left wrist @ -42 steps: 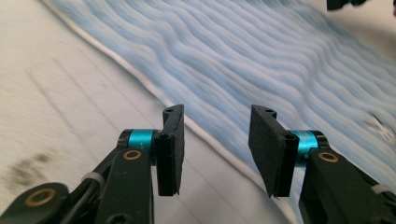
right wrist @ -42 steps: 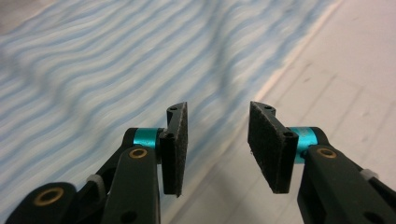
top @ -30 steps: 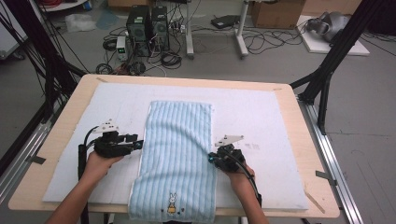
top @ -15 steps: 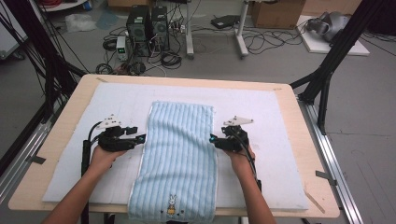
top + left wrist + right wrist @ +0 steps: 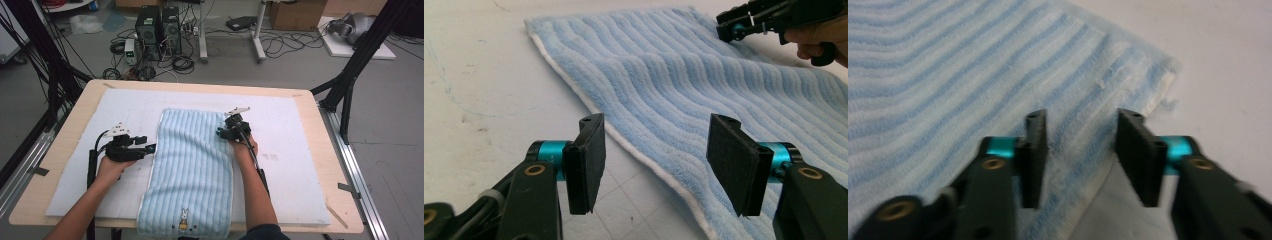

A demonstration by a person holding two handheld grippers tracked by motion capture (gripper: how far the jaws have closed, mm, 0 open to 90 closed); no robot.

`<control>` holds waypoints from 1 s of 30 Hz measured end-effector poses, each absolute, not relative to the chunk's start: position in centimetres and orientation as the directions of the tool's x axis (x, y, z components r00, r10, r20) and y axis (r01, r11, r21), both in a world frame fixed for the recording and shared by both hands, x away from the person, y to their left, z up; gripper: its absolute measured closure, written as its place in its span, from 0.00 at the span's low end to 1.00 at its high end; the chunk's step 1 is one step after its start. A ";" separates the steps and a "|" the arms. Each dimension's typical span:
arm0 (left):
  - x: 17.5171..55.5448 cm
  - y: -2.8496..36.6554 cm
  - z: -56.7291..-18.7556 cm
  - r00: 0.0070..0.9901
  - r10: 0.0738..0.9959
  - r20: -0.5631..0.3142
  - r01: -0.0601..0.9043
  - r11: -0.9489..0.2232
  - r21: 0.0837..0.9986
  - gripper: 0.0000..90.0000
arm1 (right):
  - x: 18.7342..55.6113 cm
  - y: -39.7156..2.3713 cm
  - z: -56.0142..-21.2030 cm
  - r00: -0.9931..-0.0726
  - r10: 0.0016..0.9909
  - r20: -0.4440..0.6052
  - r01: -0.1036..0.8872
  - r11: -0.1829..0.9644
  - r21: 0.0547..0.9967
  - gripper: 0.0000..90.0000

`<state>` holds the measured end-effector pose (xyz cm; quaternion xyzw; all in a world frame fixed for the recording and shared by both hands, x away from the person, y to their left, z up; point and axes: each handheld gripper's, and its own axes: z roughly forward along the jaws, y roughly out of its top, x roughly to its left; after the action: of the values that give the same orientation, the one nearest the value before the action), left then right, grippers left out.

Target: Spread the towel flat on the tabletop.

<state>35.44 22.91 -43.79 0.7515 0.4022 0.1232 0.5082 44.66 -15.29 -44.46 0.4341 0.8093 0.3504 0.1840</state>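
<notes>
So the right tool (image 5: 221, 133) sits at the towel's (image 5: 190, 165) far right corner, jaws just closing but still apart with the fluffy edge between them, nothing pinched. Left tool (image 5: 151, 148) hovers at the towel's left edge, jaws wide apart and empty. Towel is ribbed light-blue terry with a white border and a little bunny (image 5: 184, 218), lying flat on the white-padded table (image 5: 300, 150). Nothing blocks either tool.

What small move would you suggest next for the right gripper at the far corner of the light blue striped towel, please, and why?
Probably ease the right gripper forward and down, then close. Its jaws have just been closing but stand apart over the light blue striped towel, the edge near the far corner lying between them, unpinched.
</notes>
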 end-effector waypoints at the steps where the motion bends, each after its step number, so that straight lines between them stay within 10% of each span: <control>1: 35.4 22.9 -43.8 0.643 0.732 -0.227 0.480 -0.154 0.863 0.46 | 44.8 -15.2 -44.4 -0.561 0.828 0.002 0.574 0.387 0.722 0.86; 8: 35.5 23.0 -43.9 0.638 0.735 -0.229 0.484 -0.151 0.862 0.45 | 46.2 -15.2 -44.0 -0.460 0.876 -0.147 0.588 0.424 0.689 0.94; 15: 35.6 23.2 -44.0 0.624 0.747 -0.232 0.490 -0.142 0.860 0.45 | 46.2 -15.8 -43.7 -0.417 0.902 -0.116 0.597 0.368 0.713 0.68; 30: 41.1 22.2 -42.6 0.561 0.772 -0.299 0.494 -0.022 0.869 0.48 | 40.8 -19.6 -40.9 -0.500 0.864 -0.056 0.546 0.365 0.754 0.58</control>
<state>41.05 22.24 -42.60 0.7028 0.4501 0.1298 0.5353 40.82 -19.56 -40.92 0.4445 0.7935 0.3466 0.2295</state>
